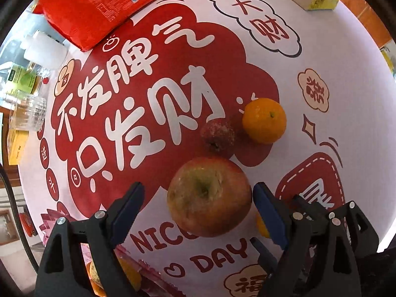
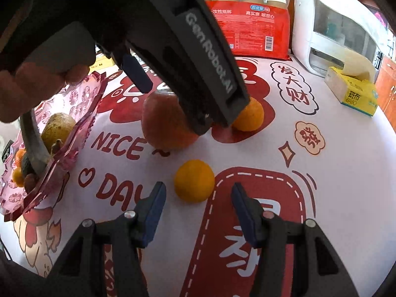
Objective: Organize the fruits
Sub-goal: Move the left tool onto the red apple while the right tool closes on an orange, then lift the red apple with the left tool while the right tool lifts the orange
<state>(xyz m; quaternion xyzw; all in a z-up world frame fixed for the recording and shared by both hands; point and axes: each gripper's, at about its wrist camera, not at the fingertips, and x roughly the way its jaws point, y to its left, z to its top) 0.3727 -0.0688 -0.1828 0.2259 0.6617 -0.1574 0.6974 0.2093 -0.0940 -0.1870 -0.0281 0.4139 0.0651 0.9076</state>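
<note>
A tabletop (image 2: 346, 173) under a white cloth printed with red shapes and lettering carries a large apple (image 1: 209, 196), a small dark wrinkled fruit (image 1: 217, 135), two oranges (image 1: 264, 120) (image 2: 194, 181), a pink faceted fruit tray (image 2: 74, 133), a red packet (image 2: 250, 29), a yellow tissue box (image 2: 352, 90) and a white appliance (image 2: 334, 24).

apple (image 2: 168, 123) on tablecloth (image 2: 321, 198), orange (image 2: 194, 181) before it, tray (image 2: 61, 148) left
</note>
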